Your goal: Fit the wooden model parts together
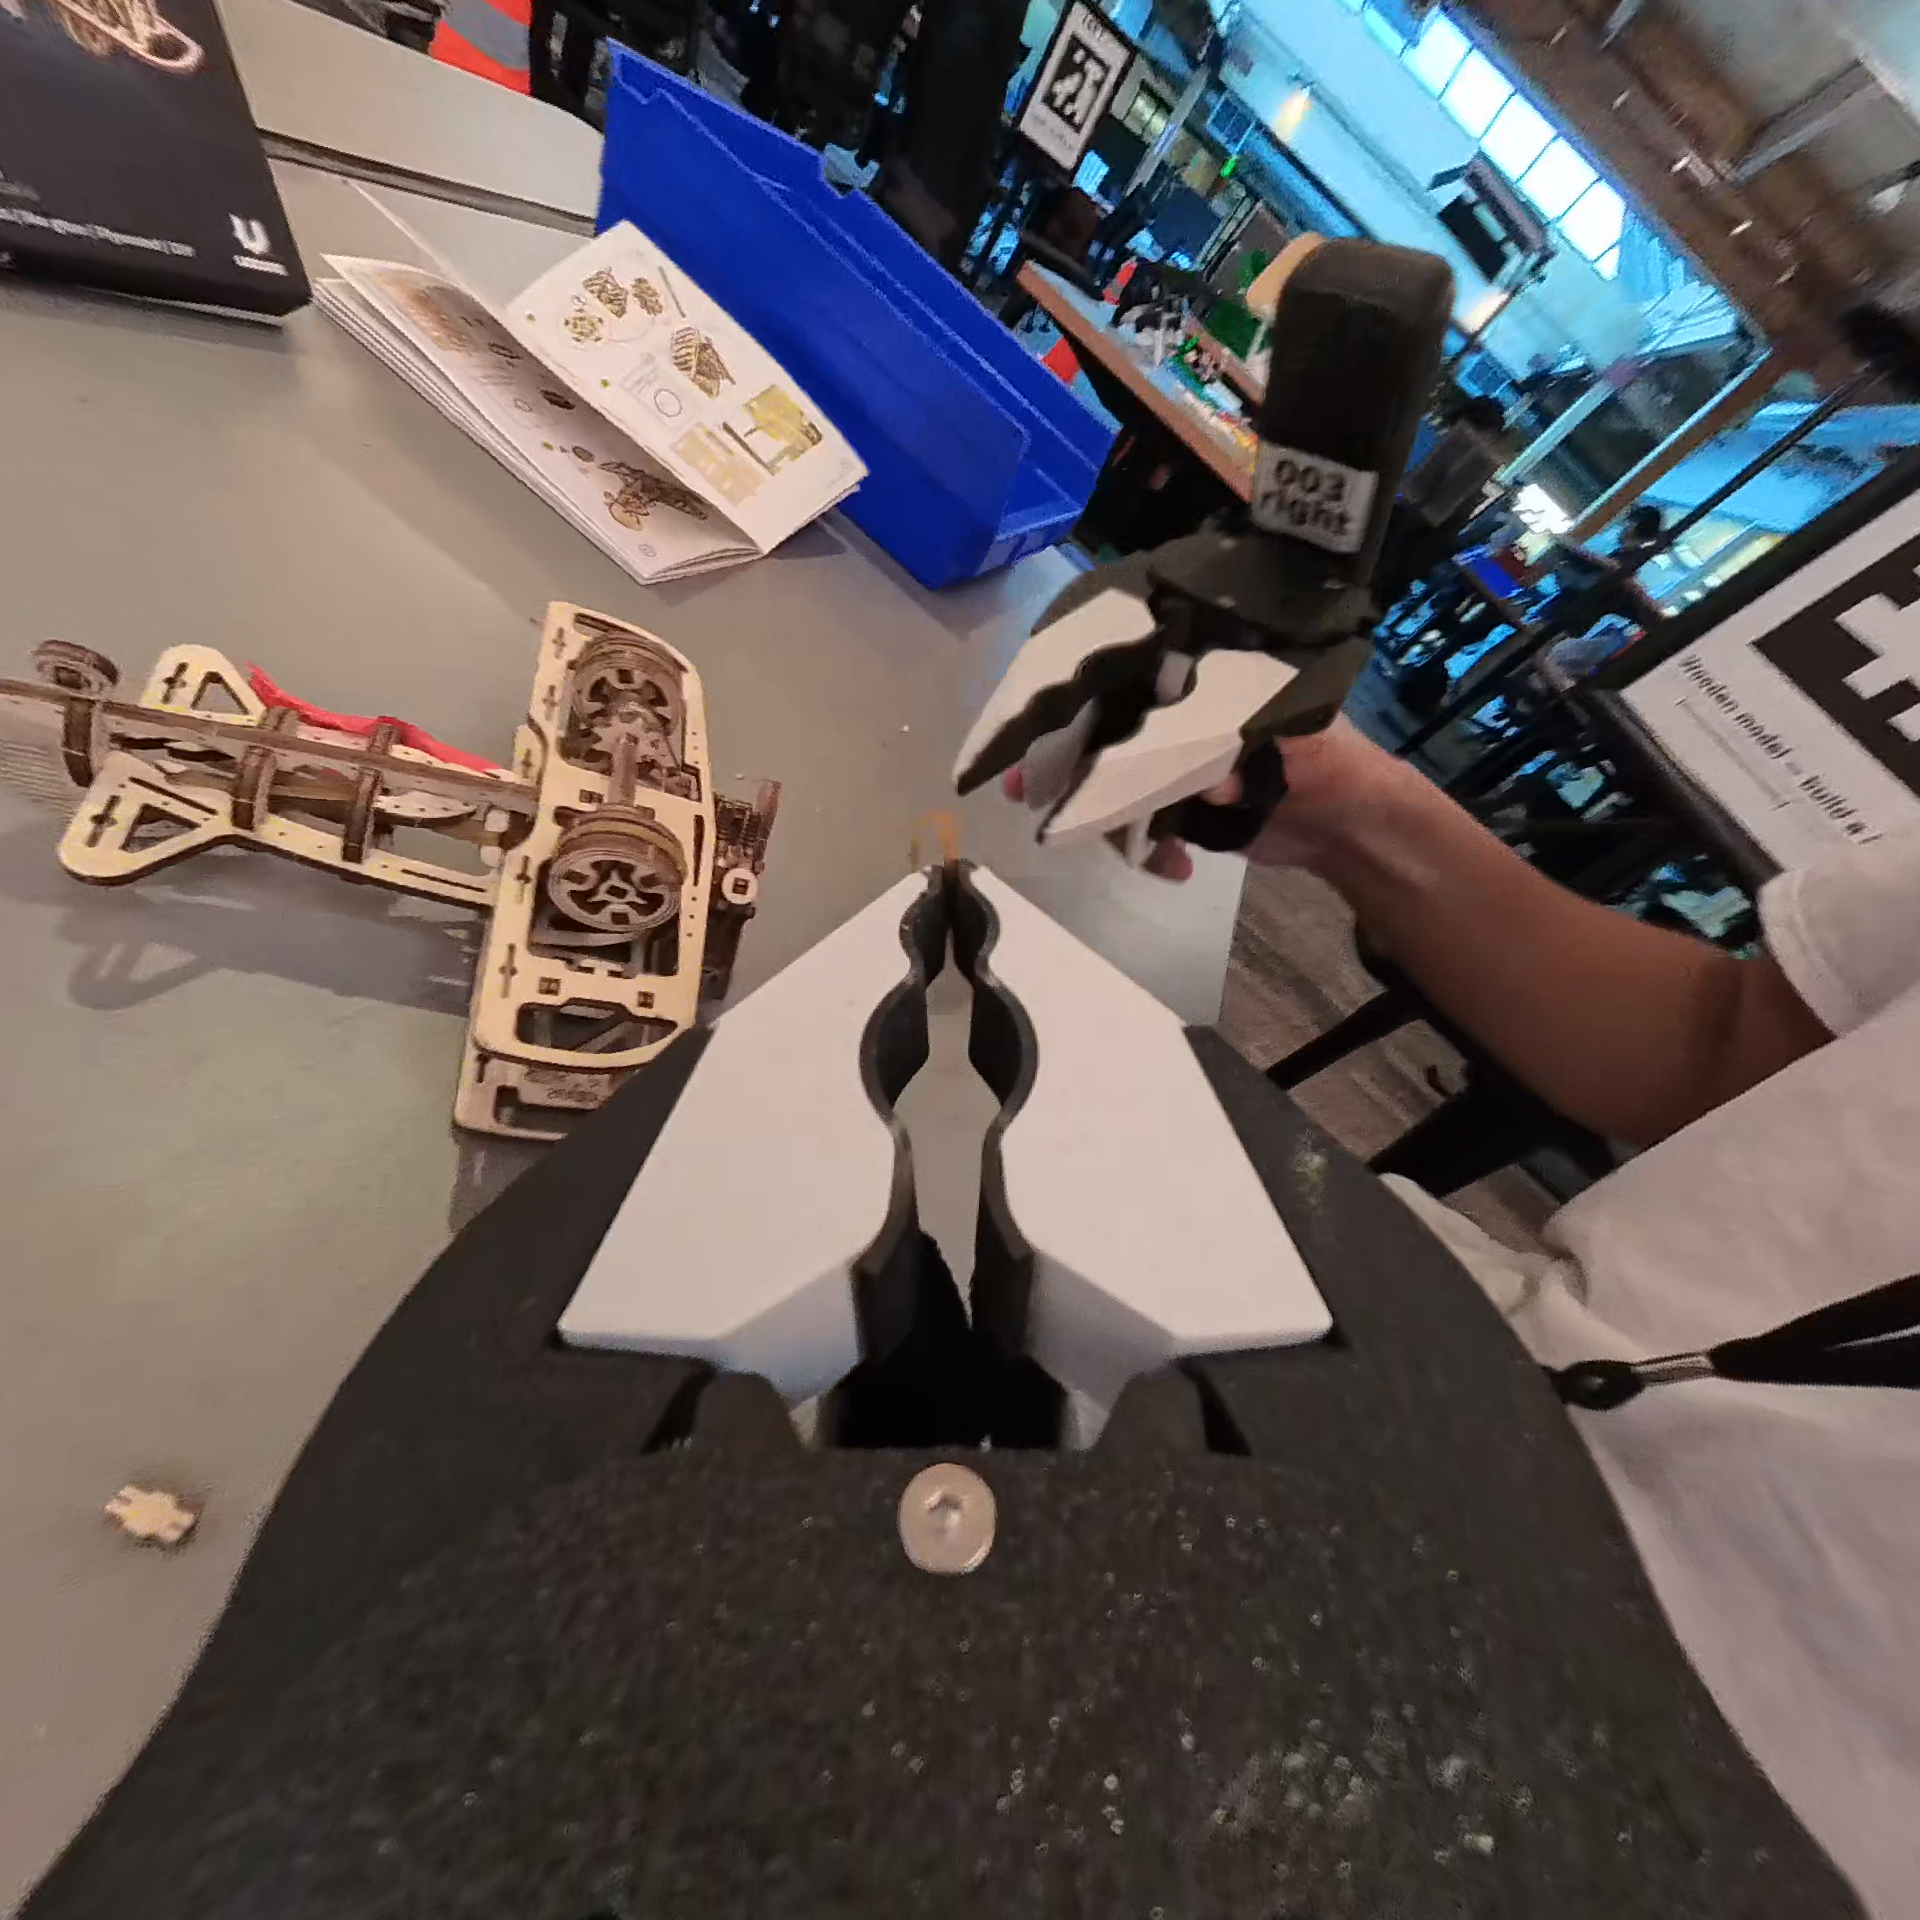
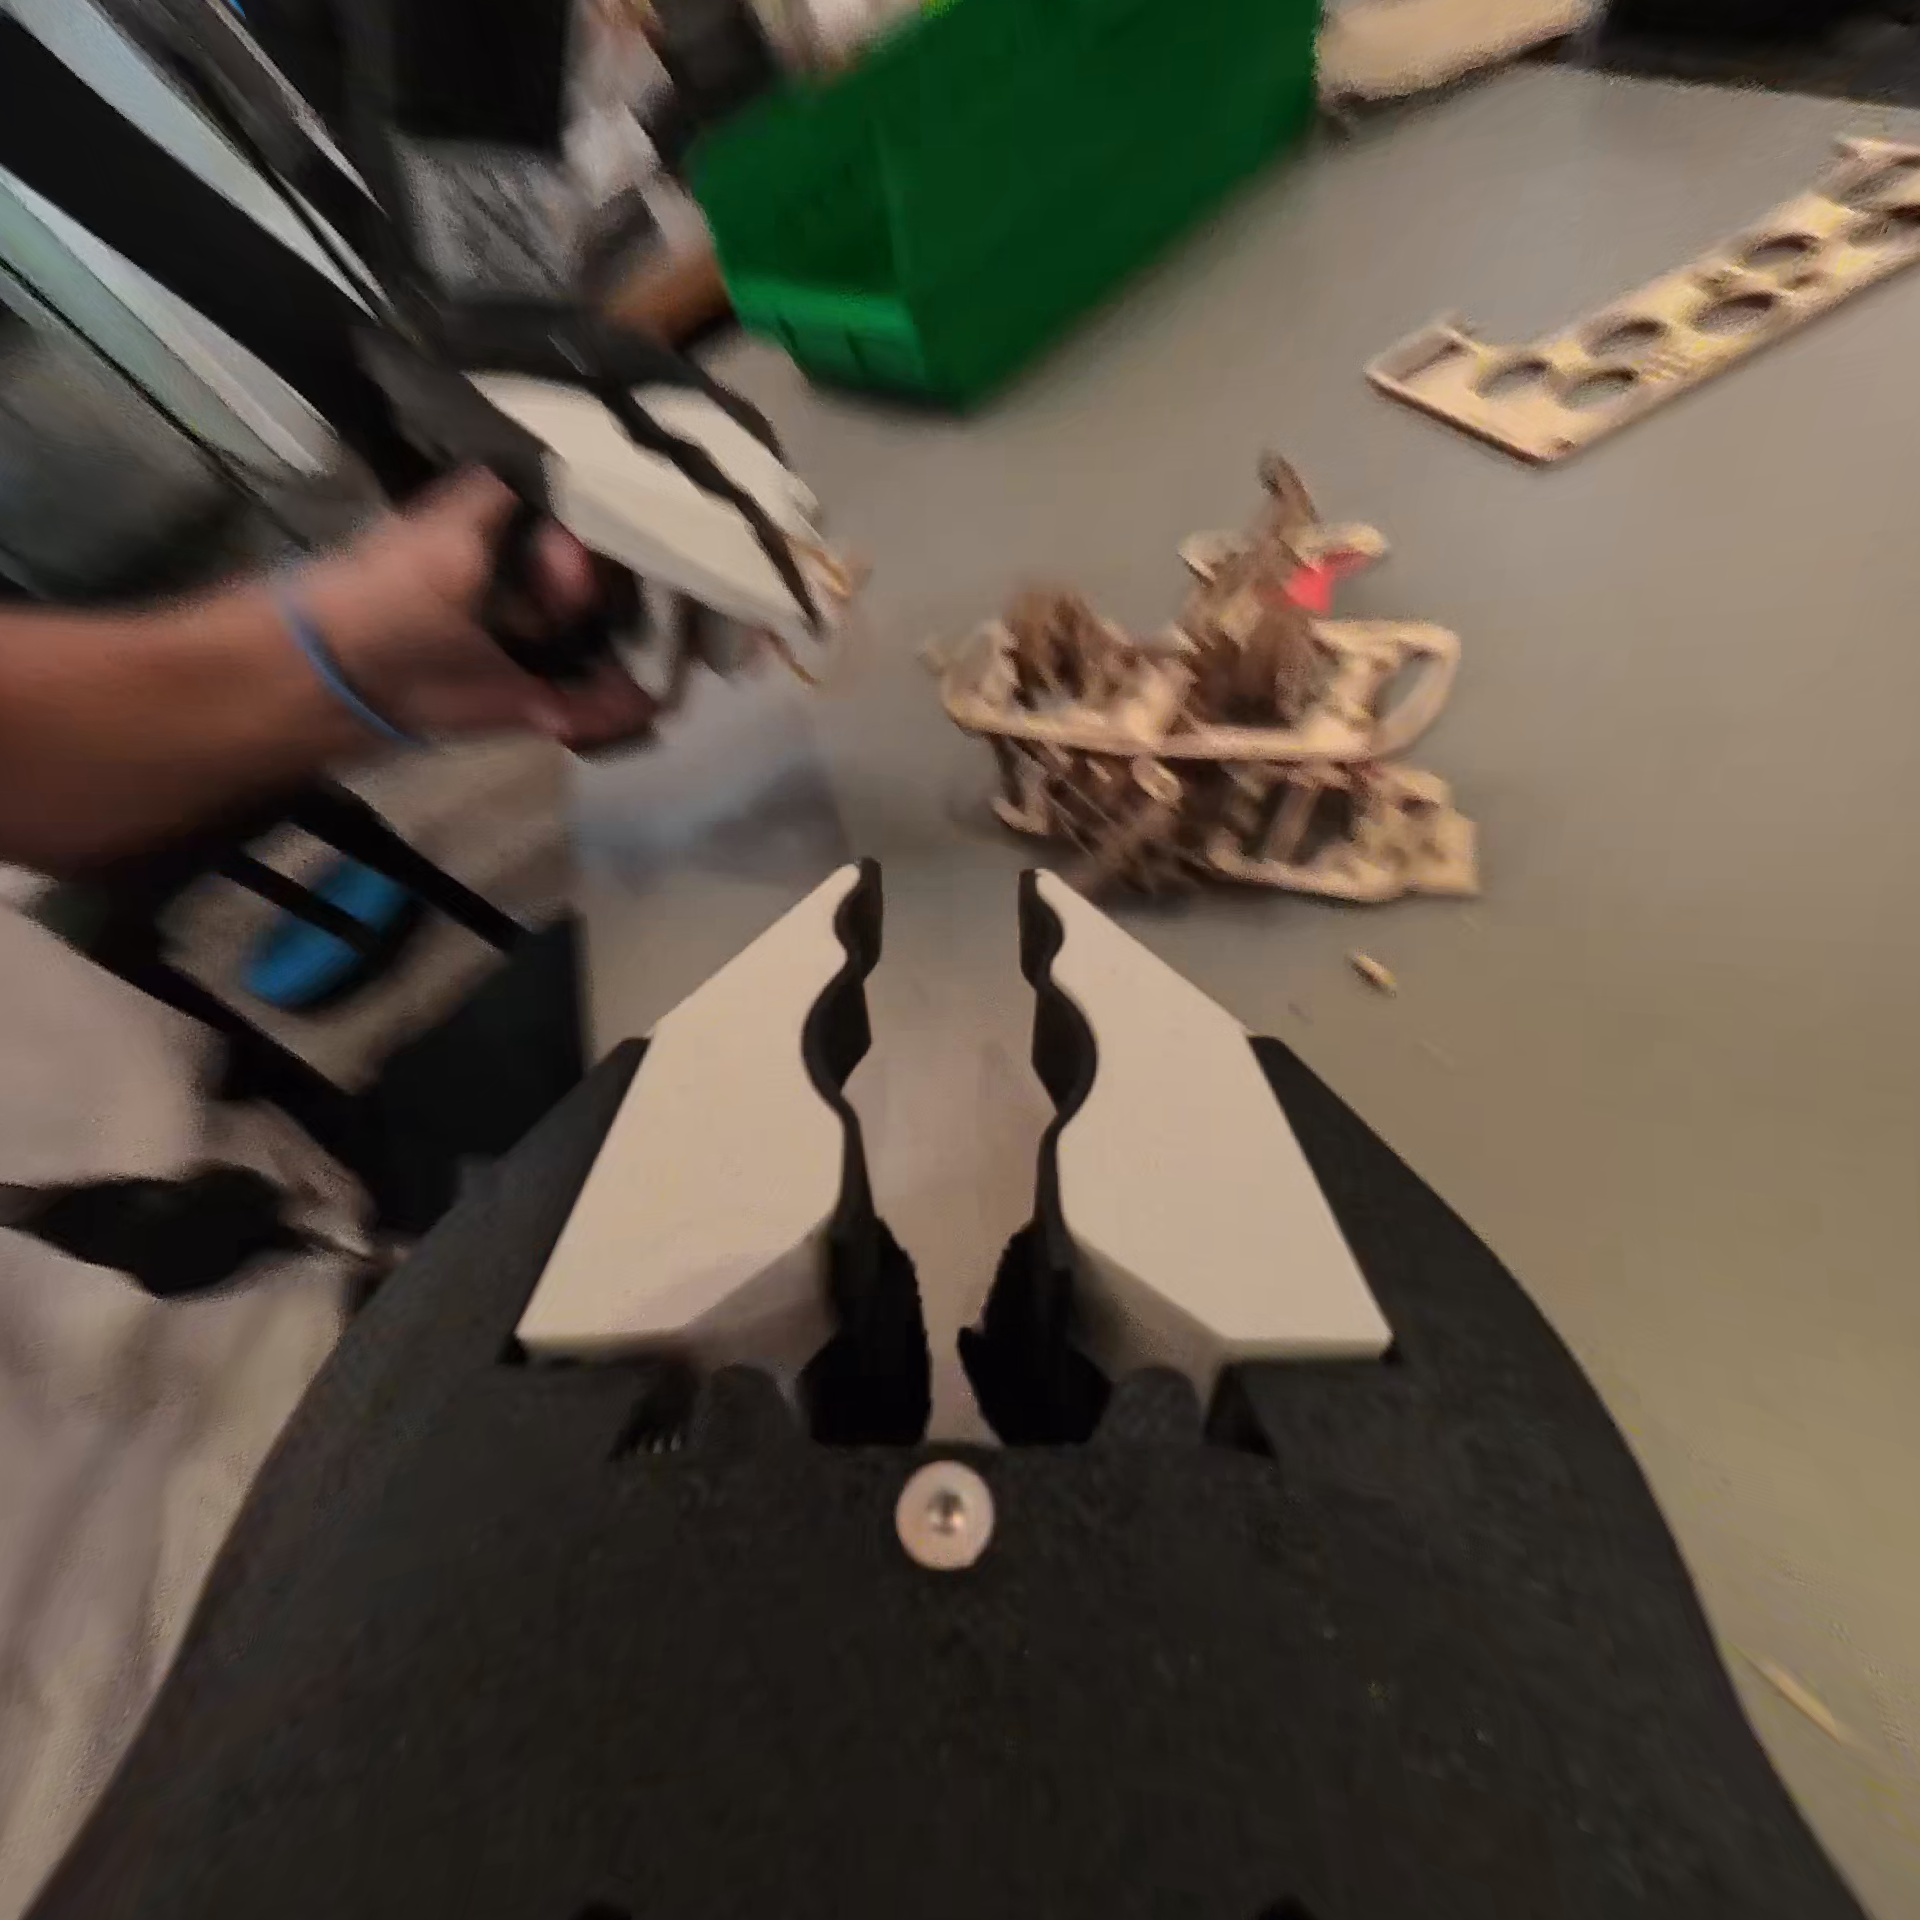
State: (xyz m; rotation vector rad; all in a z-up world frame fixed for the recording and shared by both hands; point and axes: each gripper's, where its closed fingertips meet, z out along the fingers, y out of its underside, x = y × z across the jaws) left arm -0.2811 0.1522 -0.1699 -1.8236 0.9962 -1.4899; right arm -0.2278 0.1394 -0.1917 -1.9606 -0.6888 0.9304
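So the left gripper [image 1: 948, 873] has its tips pinched together on a tiny thin wooden piece [image 1: 935, 836] that sticks out just past them, around the middle of the left wrist view. The right gripper [image 2: 951, 883] has its jaws apart with nothing in them; in the left wrist view it floats at the centre right, held in a hand [image 1: 1288, 800], close to the left one's tips but not touching.

The half-built wooden model [image 1: 436, 831] lies on the grey table [image 1: 208, 1195] at the centre left of that view, well clear of both grippers. It's got gear wheels and a bit of red on it. The right wrist view is blurry, but the model [image 2: 1216, 727] shows right of centre there.

Other stuff: an open instruction booklet [image 1: 623, 405] and a blue bin [image 1: 862, 322] in the upper middle, a dark box [image 1: 125, 145] at the upper left, a small loose wooden bit [image 1: 151, 1515] at the lower left. In the right wrist view, a green bin [image 2: 997, 197] up top and a punched-out wooden sheet [image 2: 1662, 332] at the upper right.
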